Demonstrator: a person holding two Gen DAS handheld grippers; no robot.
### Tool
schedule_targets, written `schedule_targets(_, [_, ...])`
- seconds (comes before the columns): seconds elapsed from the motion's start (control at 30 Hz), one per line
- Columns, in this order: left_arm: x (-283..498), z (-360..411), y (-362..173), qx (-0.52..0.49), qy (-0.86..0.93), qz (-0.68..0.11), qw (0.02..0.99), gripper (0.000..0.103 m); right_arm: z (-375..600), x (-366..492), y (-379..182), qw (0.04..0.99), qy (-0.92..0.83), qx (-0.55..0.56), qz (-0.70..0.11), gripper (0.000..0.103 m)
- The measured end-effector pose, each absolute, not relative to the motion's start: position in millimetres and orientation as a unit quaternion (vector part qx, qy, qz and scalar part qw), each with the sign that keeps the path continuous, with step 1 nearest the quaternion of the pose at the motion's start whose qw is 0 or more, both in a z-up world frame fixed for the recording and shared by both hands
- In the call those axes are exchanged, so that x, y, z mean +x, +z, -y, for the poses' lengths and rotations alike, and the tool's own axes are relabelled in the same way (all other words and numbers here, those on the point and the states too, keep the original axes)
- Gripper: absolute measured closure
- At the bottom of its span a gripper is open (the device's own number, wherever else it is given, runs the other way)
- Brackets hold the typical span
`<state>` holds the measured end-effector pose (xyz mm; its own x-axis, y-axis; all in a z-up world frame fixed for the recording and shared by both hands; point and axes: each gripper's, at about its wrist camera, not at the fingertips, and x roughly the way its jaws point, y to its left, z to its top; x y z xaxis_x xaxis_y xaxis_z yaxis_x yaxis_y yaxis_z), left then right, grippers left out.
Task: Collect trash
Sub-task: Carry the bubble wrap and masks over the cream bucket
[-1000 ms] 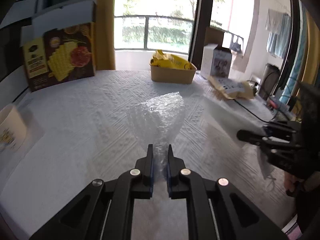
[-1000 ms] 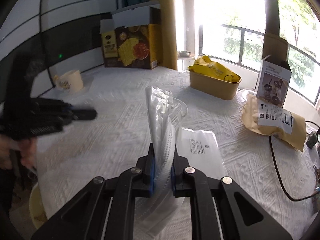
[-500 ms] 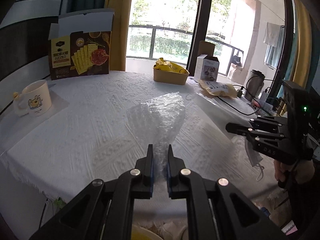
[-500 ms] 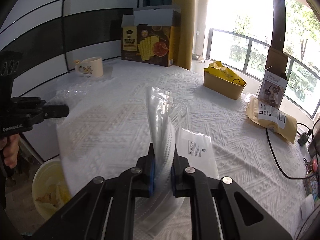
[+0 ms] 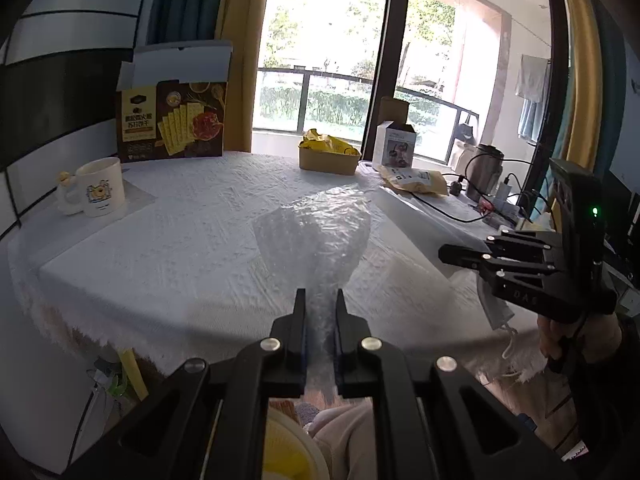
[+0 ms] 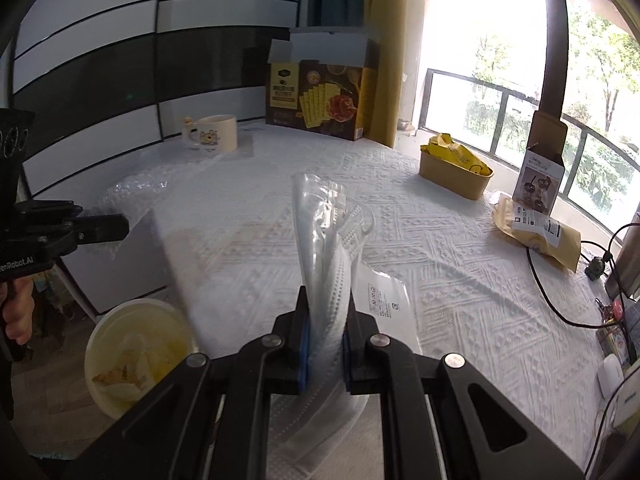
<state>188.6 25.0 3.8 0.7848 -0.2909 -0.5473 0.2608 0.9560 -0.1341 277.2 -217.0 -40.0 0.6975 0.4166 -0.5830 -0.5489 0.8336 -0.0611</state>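
Observation:
My left gripper [image 5: 320, 304] is shut on a sheet of clear bubble wrap [image 5: 316, 236] and holds it up in front of the table's near edge. My right gripper [image 6: 325, 304] is shut on a face mask in a clear plastic wrapper [image 6: 326, 240], held upright off the table's near corner. The right gripper also shows in the left wrist view [image 5: 460, 254], with the mask [image 5: 496, 306] hanging under it. The left gripper shows in the right wrist view [image 6: 108, 229] with the bubble wrap [image 6: 136, 196]. A yellow trash bin [image 6: 136, 350] stands on the floor below the table corner.
A table with a white textured cloth [image 5: 180, 240] carries a mug [image 5: 100, 188], a cracker box [image 5: 172, 120], a brown tub with a yellow bag [image 5: 330, 156], a small carton [image 5: 394, 146], a kraft pouch [image 6: 538, 228] and a black cable [image 6: 560, 304]. A flat white packet [image 6: 380, 292] lies near the edge.
Both grippers have drawn back from over the table to beyond its near edge, each still holding its piece. The trash bin has come into view below.

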Motion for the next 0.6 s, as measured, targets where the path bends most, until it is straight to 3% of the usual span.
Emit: schedule_targets(0.6, [77,-95,-17,-0.036,-0.076,-0.284,0.955,0.094,165,179,-21,0.9,0.341,-0.122,-0.241,0.092])
